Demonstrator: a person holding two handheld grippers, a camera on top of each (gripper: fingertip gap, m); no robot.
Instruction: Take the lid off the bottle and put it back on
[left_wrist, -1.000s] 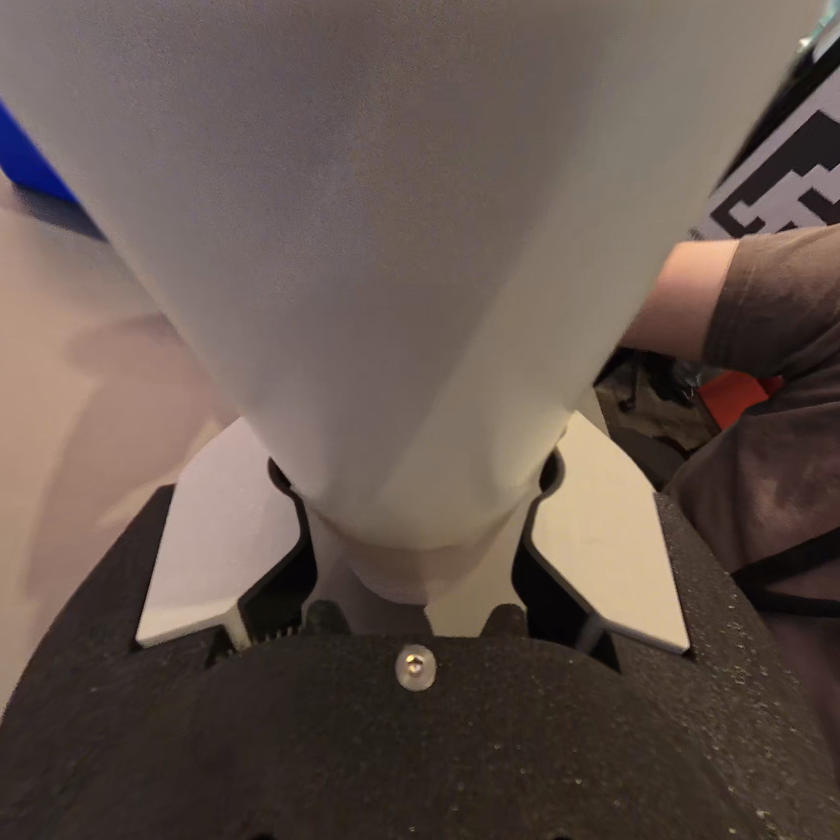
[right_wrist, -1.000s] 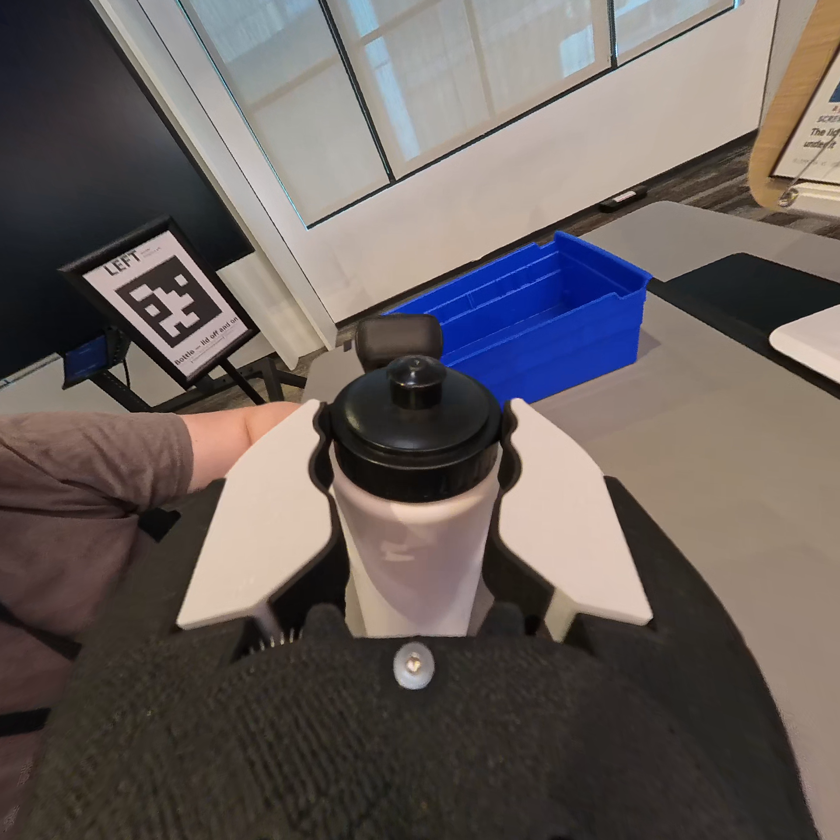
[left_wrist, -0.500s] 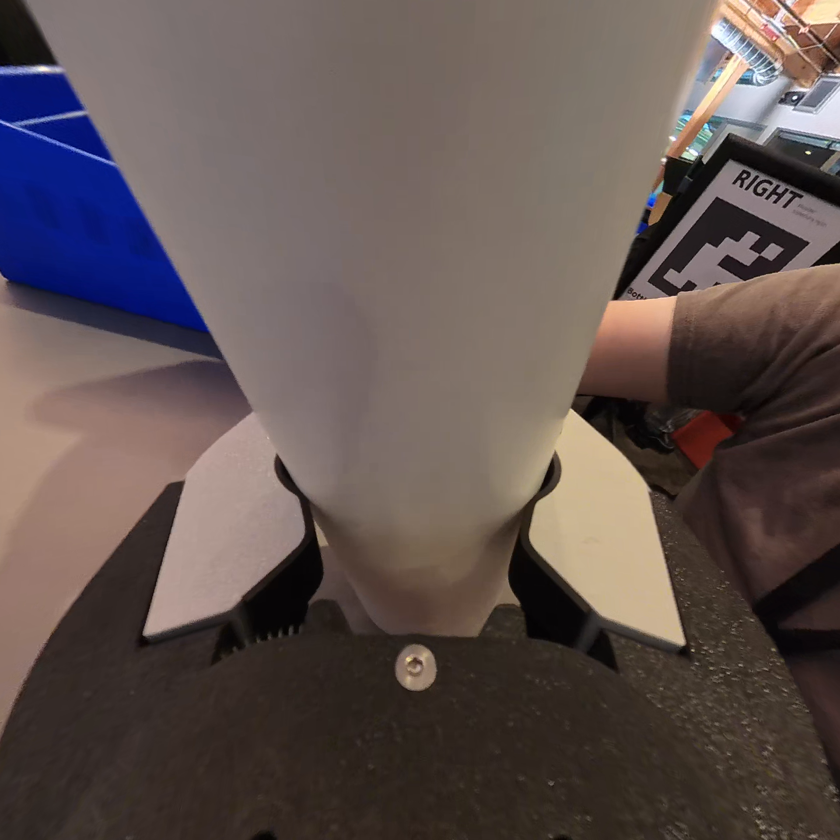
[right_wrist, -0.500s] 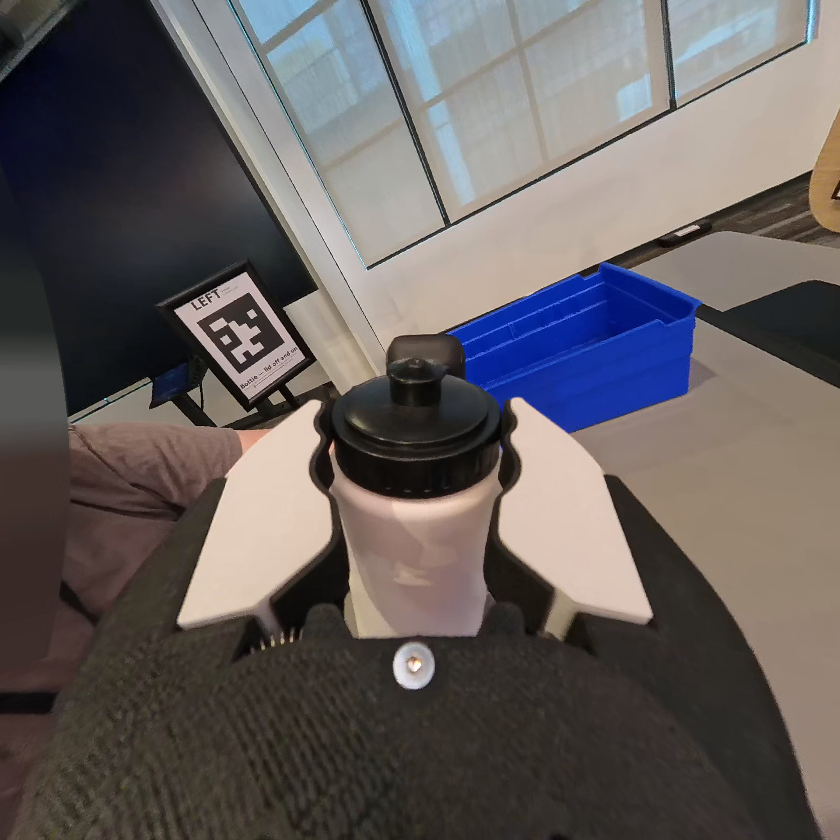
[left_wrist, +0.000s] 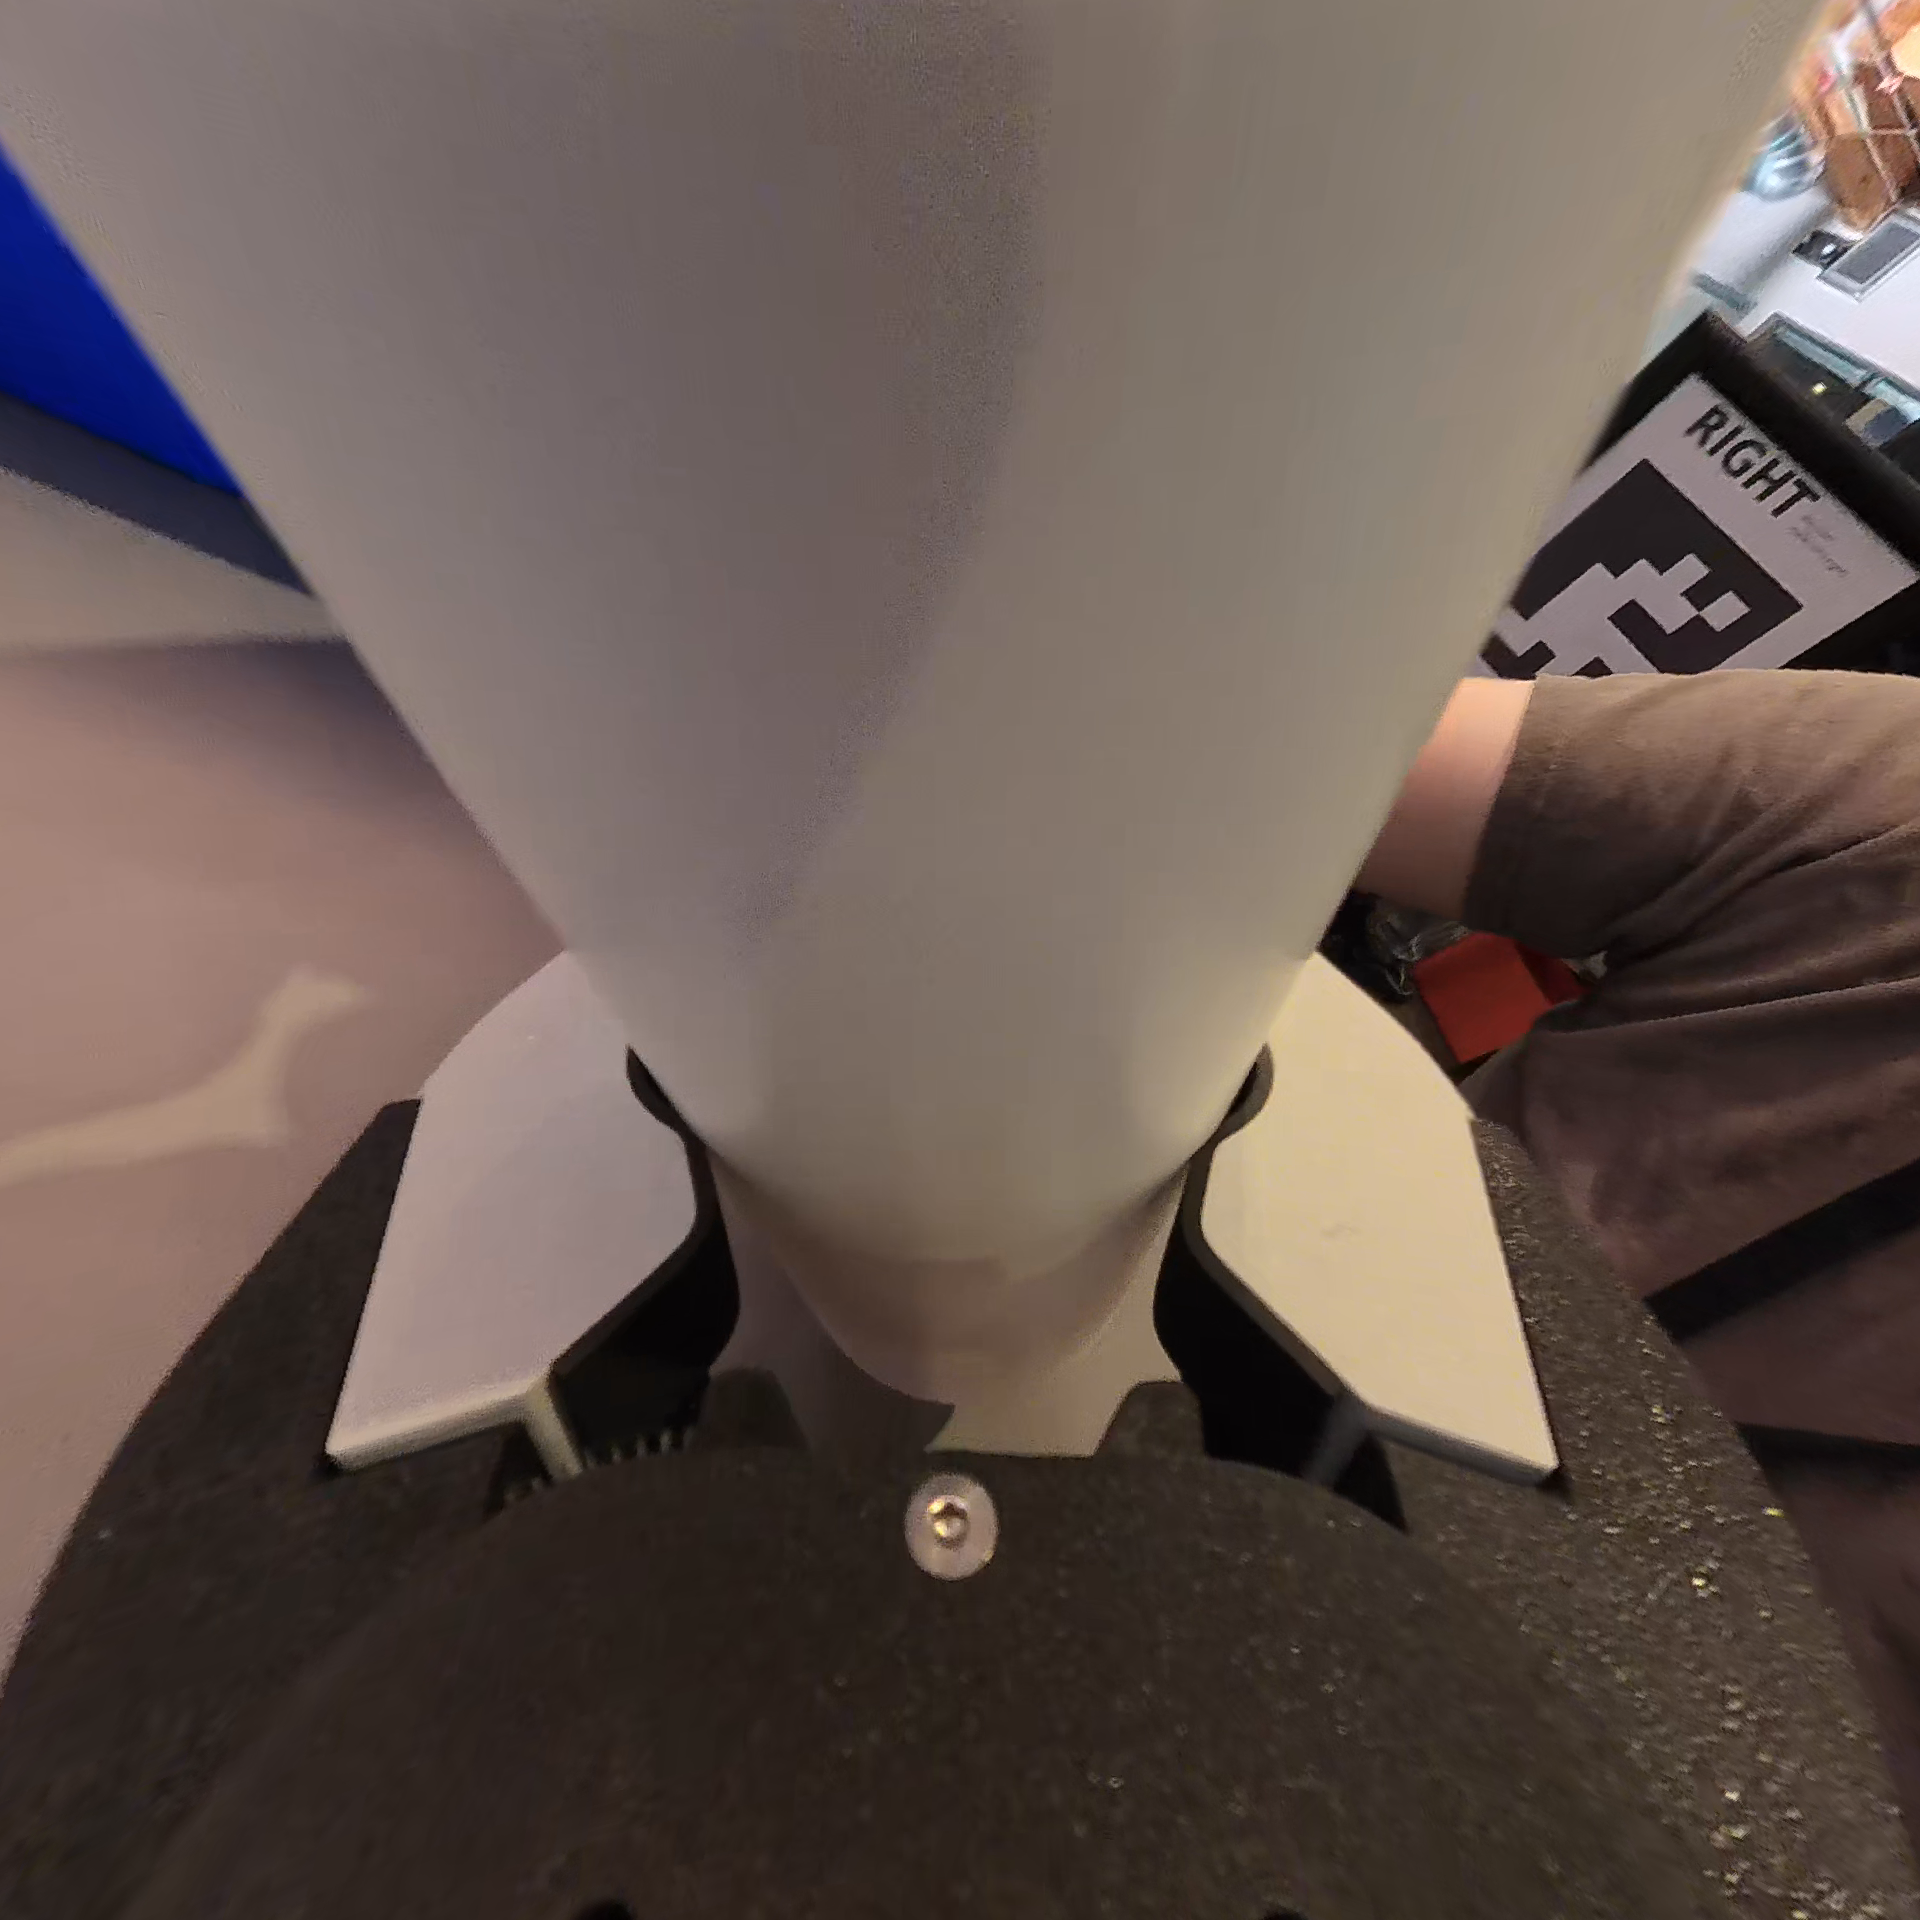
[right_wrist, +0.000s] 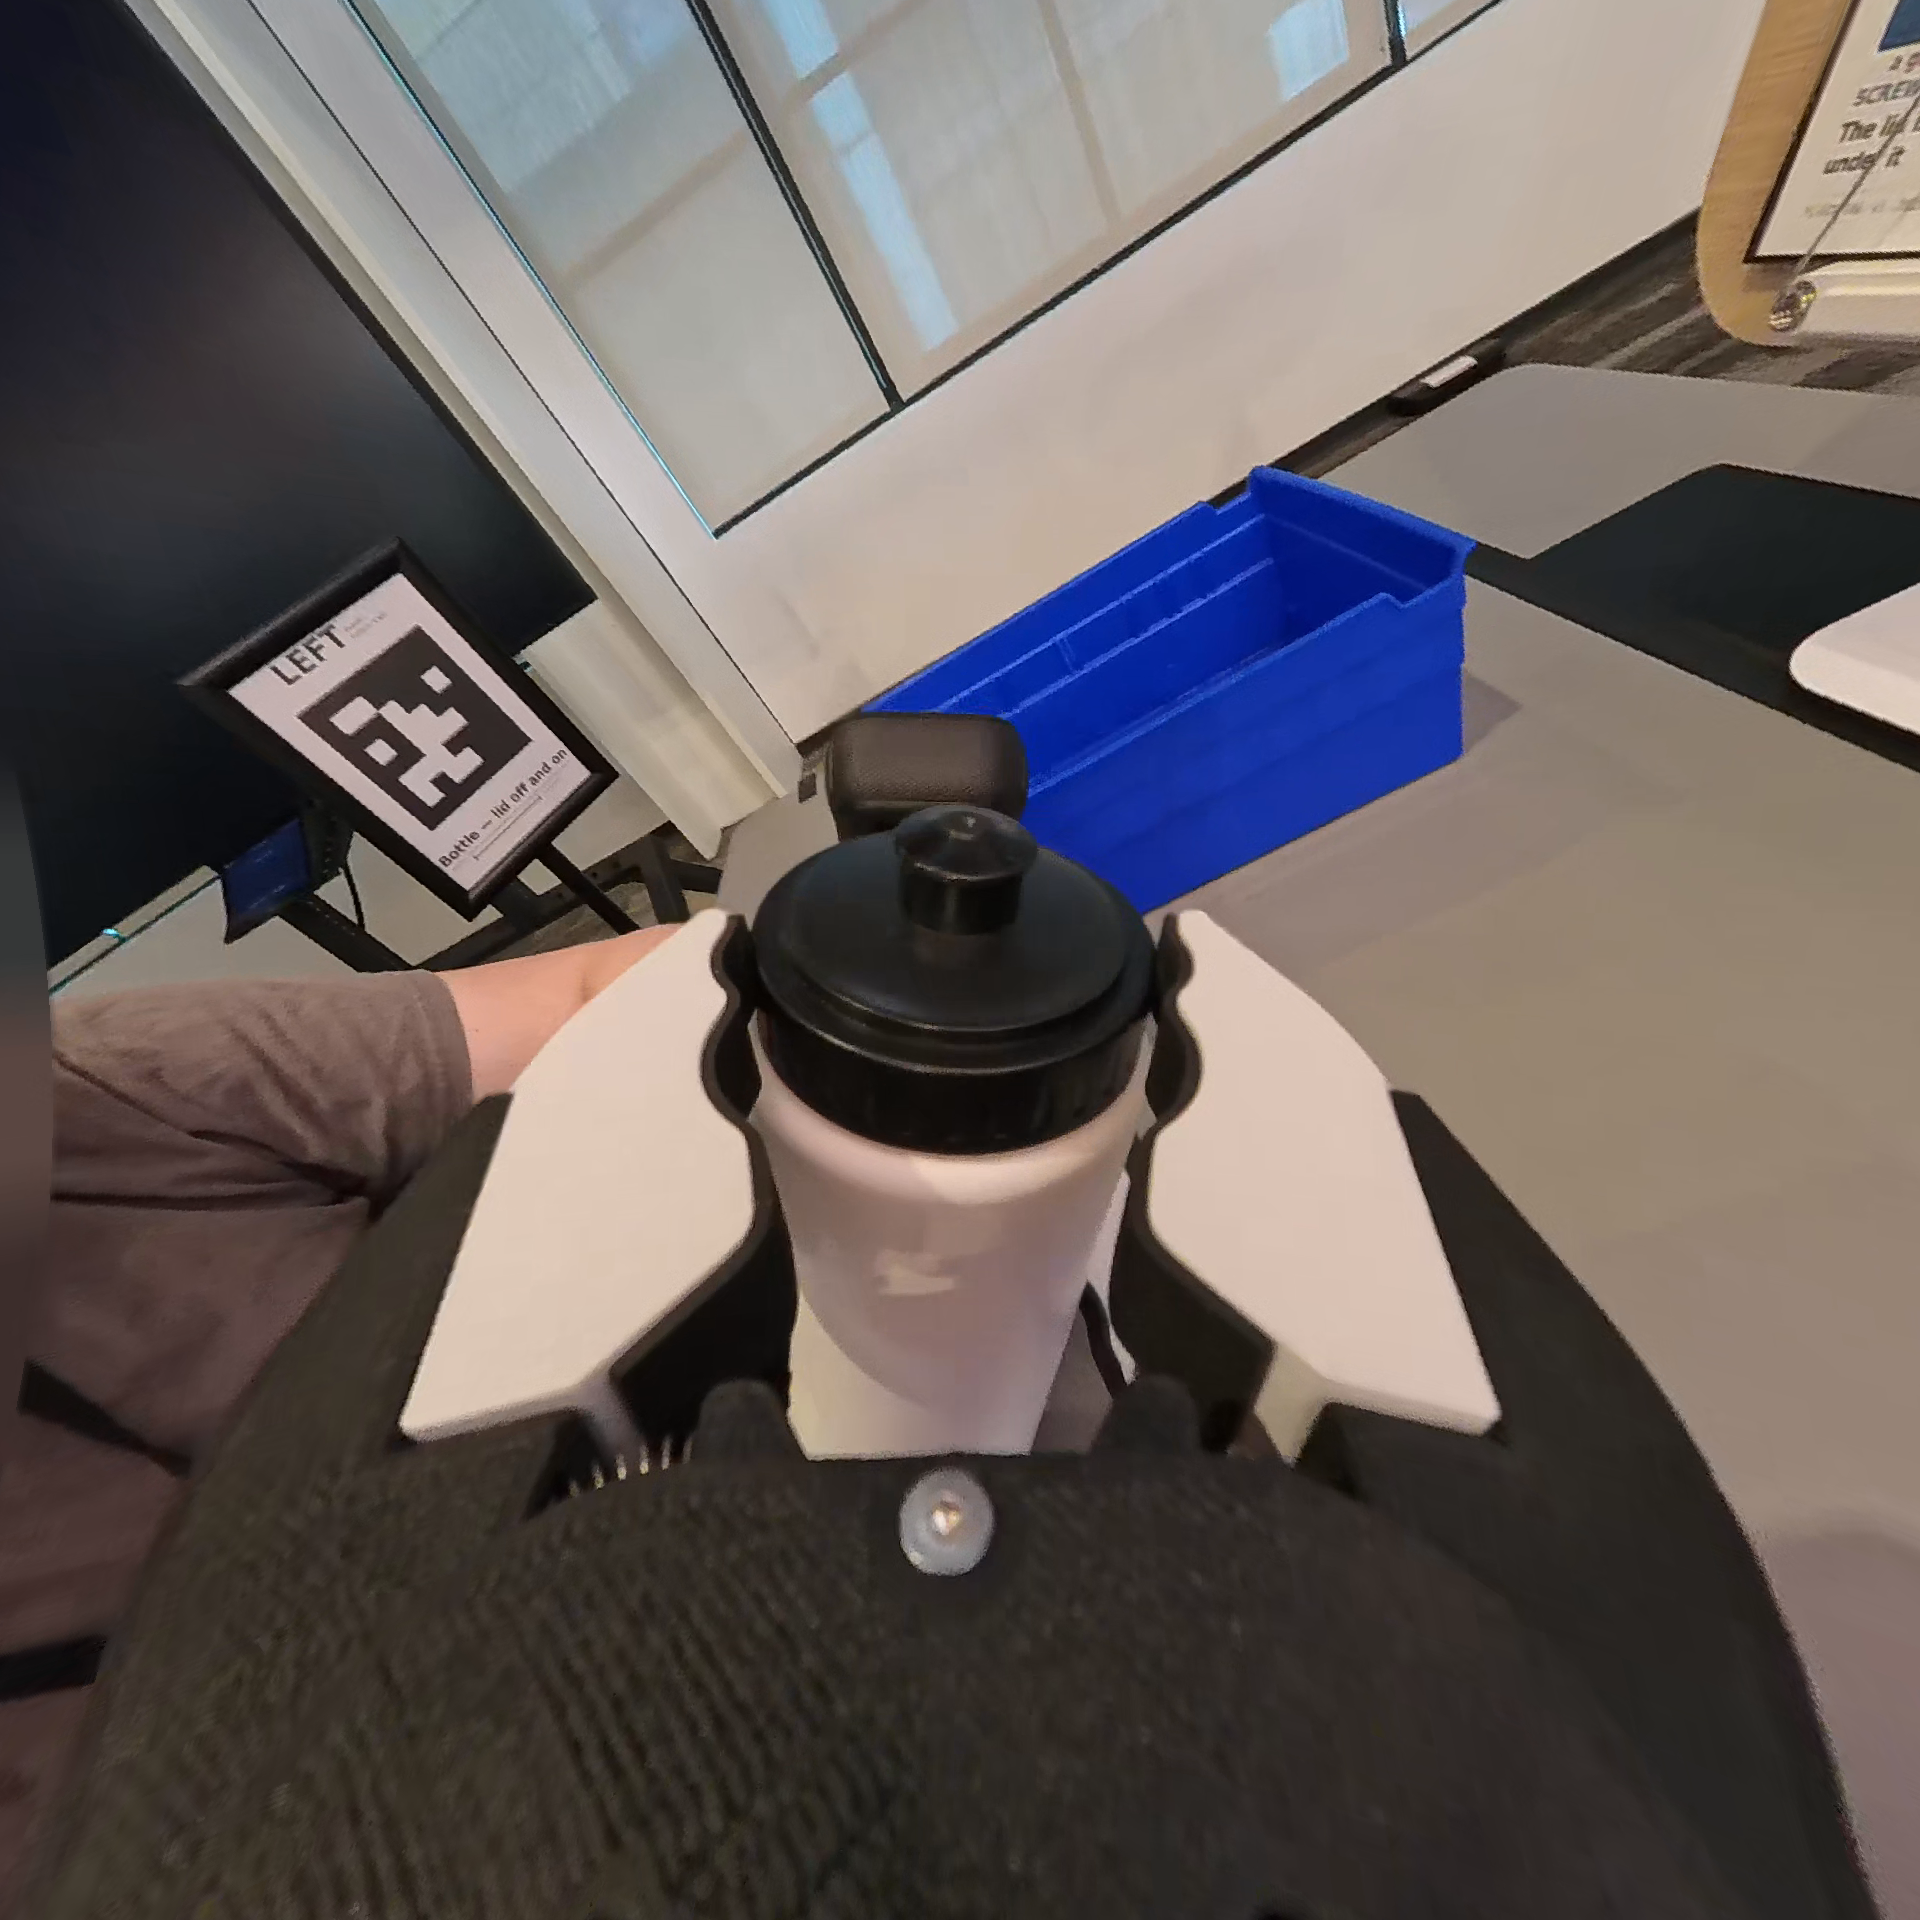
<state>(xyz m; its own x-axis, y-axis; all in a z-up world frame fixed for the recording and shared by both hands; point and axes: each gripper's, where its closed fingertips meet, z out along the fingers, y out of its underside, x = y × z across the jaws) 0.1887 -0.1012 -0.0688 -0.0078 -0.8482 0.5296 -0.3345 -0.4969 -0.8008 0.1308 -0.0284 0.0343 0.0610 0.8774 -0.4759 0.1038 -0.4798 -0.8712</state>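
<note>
The right tongs (right_wrist: 951, 997) gripped the black lid (right_wrist: 951, 987) on the white bottle (left_wrist: 935, 520), whose body the left tongs (left_wrist: 948, 1081) apparently clamped.

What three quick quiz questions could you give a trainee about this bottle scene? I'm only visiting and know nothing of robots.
1. True or false: the black lid sits on the white bottle.
2. Which part does the right gripper clamp? A) the lid B) the bottle's base C) nothing
3. Fill in: behind the bottle, on the grey table, stands a ____ plastic bin.

Key:
1. True. No gap shows between lid and bottle, though how tightly it is screwed cannot be told.
2. A. Its fingers press the lid's sides, while the left gripper clamps the bottle's body lower down.
3. Blue.
</note>
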